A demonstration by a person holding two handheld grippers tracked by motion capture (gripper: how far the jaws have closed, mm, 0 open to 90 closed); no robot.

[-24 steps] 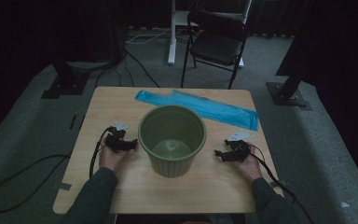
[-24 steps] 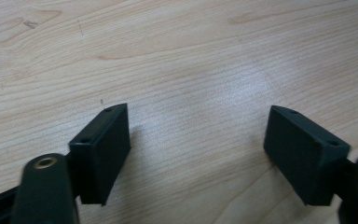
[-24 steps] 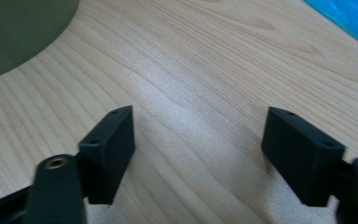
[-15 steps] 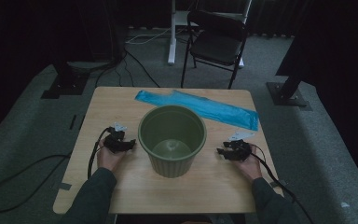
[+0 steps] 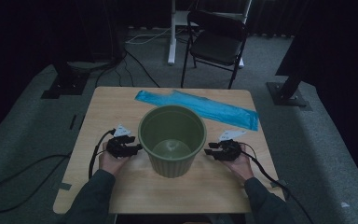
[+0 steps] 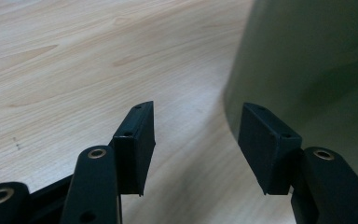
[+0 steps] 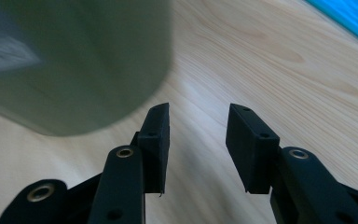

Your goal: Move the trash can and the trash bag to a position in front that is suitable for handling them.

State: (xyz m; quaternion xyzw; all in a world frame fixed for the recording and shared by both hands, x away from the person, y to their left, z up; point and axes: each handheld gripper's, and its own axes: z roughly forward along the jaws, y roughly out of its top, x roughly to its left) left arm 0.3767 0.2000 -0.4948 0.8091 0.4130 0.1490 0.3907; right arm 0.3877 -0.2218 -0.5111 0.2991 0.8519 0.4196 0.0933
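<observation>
Bucket [image 5: 172,140] cut off in both tool views; left tool [image 6: 196,140] and right tool [image 7: 198,140] gape empty

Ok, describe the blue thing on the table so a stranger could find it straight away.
Start at the wooden table and find the green bucket standing in its middle. Behind the bucket, on the side nearer the black folding chair, a long blue plastic bag lies flat, slanting toward the right edge. It is the one bright blue, flat thing there.

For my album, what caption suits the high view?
Two hand-held grippers, left and right, flank an empty green bucket on a wooden table.
</observation>
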